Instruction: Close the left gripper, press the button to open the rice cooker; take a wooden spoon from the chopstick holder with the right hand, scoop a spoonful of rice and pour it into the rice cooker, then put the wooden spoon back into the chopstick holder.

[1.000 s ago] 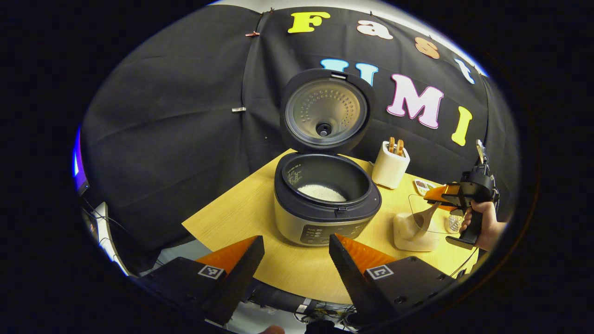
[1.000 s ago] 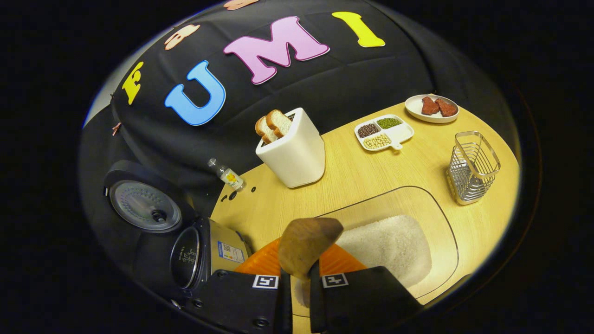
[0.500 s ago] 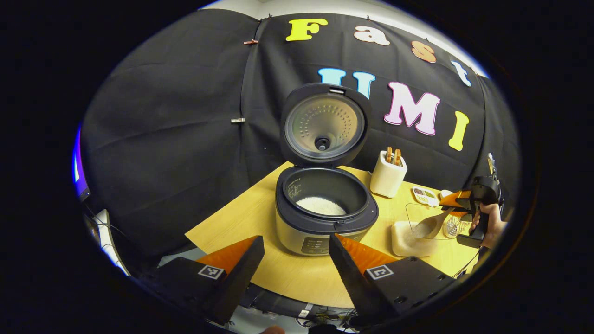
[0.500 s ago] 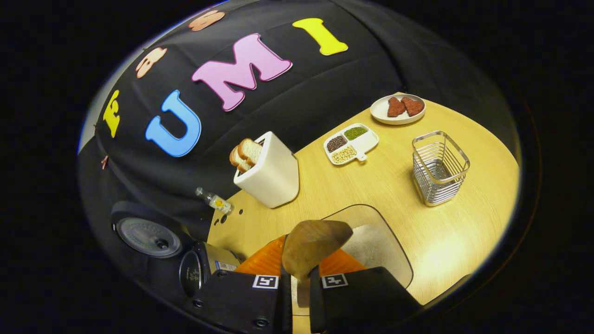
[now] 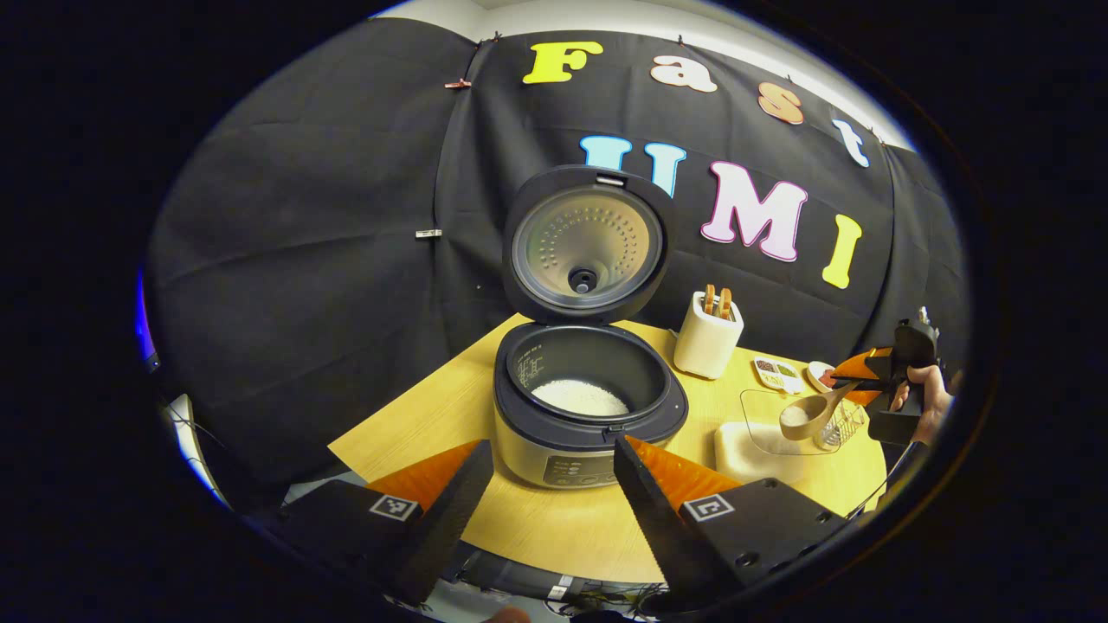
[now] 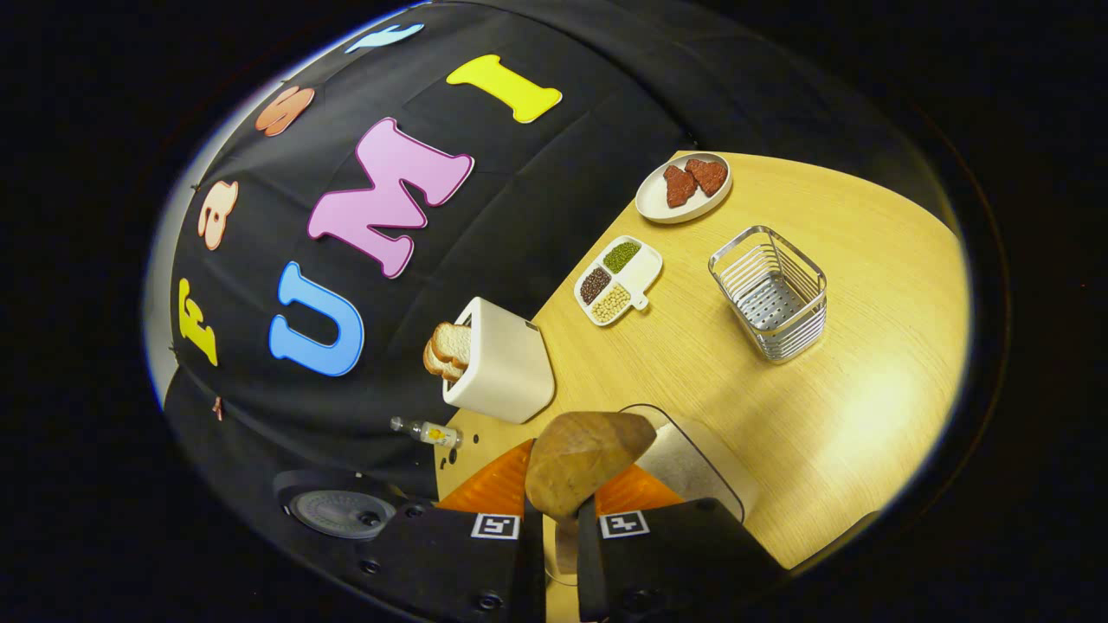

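Note:
The rice cooker [image 5: 589, 415] stands open on the table, lid [image 5: 587, 247] upright, white rice [image 5: 578, 398] in its dark pot. My left gripper [image 5: 551, 446] hovers in front of it, open and holding nothing. At the right, a hand holds my right gripper [image 5: 866, 376], shut on the handle of the wooden spoon [image 5: 809, 415]. The spoon carries rice and hangs above the clear rice container [image 5: 762, 437]. In the right gripper view the spoon's bowl [image 6: 584, 459] rises from my right gripper [image 6: 554, 519], with the rice container [image 6: 692, 459] below. The wire chopstick holder [image 6: 770, 290] stands beyond, with nothing in it.
A white toaster [image 6: 502, 359] with bread slices stands by the wall. Beside it are a divided dish of beans [image 6: 616, 279] and a plate of meat [image 6: 684, 186]. A small bottle [image 6: 424, 430] lies near the cooker's lid [image 6: 338, 512]. The wooden table [image 6: 866, 389] drops off at the right.
My right gripper has lifted the spoon out of the rice container with rice in it and tilted. My left gripper has drawn back from the cooker, still open.

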A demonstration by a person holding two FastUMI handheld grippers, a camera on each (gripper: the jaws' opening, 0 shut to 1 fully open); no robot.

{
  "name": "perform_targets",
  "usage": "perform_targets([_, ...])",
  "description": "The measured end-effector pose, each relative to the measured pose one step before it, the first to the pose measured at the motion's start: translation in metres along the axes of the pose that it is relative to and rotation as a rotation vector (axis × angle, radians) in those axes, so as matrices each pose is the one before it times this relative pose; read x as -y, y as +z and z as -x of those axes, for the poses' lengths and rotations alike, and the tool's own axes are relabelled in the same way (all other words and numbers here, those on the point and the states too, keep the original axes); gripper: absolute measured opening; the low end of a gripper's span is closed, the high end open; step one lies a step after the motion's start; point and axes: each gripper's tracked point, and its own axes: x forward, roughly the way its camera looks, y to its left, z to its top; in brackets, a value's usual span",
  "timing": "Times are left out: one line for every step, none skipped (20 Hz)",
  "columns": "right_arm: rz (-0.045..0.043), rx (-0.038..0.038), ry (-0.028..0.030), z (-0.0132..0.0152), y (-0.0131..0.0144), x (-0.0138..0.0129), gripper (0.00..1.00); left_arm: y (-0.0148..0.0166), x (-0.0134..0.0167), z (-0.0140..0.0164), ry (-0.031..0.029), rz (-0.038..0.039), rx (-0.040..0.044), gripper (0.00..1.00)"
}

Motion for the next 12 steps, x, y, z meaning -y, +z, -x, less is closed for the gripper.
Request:
perform_targets([-0.01818, -0.01177, 0.00950, 0.00133, -0.00006, -0.00294, 0.19, -0.00019, 0.00035, -0.00160, -0.00896, 0.01264, 0.00384, 0.95])
perform_targets([-0.01897, -0.00821, 0.01057, 0.00057, 0.00069, -0.00494, 0.19, 0.00069, -0.00055, -0.00211, -0.00442, 0.01169, 0.00266, 0.95])
perform_targets([-0.01923, -0.01001, 0.01574, 0.00254, -0.00096, -0.00738, 0.19, -0.00088, -0.00175, -0.00234, -0.00022, 0.00785, 0.00309, 0.95])
perform_targets([-0.02023, -0.01208, 0.01794, 0.00094, -0.00218, -0.00813, 0.19, -0.00012, -0.00243, -0.00120, 0.00251, 0.00561, 0.00187, 0.95])
perform_targets([-0.02010, -0.01247, 0.01839, 0.00095, -0.00305, -0.00913, 0.19, 0.00019, -0.00296, -0.00064, 0.00333, 0.00506, 0.00300, 0.95])
perform_targets([-0.02059, -0.01166, 0.01804, -0.00050, -0.00224, -0.01032, 0.19, 0.00132, -0.00253, -0.00066, 0.00293, 0.00557, 0.00403, 0.95])
perform_targets([-0.01989, -0.01417, 0.01838, -0.00052, -0.00454, -0.01157, 0.19, -0.00032, -0.00252, 0.00056, 0.00142, 0.00646, 0.00388, 0.95])
perform_targets([-0.01781, -0.01582, 0.02176, -0.00131, -0.00459, -0.01210, 0.19, 0.00085, -0.00217, 0.00016, 0.00015, 0.00623, 0.00057, 0.95])
perform_targets([-0.01510, -0.01409, 0.02190, -0.00093, -0.00522, -0.01303, 0.19, 0.00019, -0.00261, 0.00022, 0.00123, 0.00431, 0.00232, 0.95])
perform_targets([-0.01150, -0.01402, 0.01884, -0.00308, -0.00577, -0.01192, 0.19, 0.00156, -0.00339, 0.00051, 0.00418, 0.00245, 0.00189, 0.95])
perform_targets([-0.00600, -0.01311, 0.01867, -0.00279, -0.00754, -0.01156, 0.19, 0.00071, -0.00316, -0.00001, 0.00443, 0.00165, 0.00385, 0.95])
perform_targets([-0.00436, -0.01321, 0.01578, -0.00482, -0.00753, -0.01051, 0.19, 0.00117, -0.00383, 0.00092, 0.00519, 0.00153, 0.00242, 0.95])
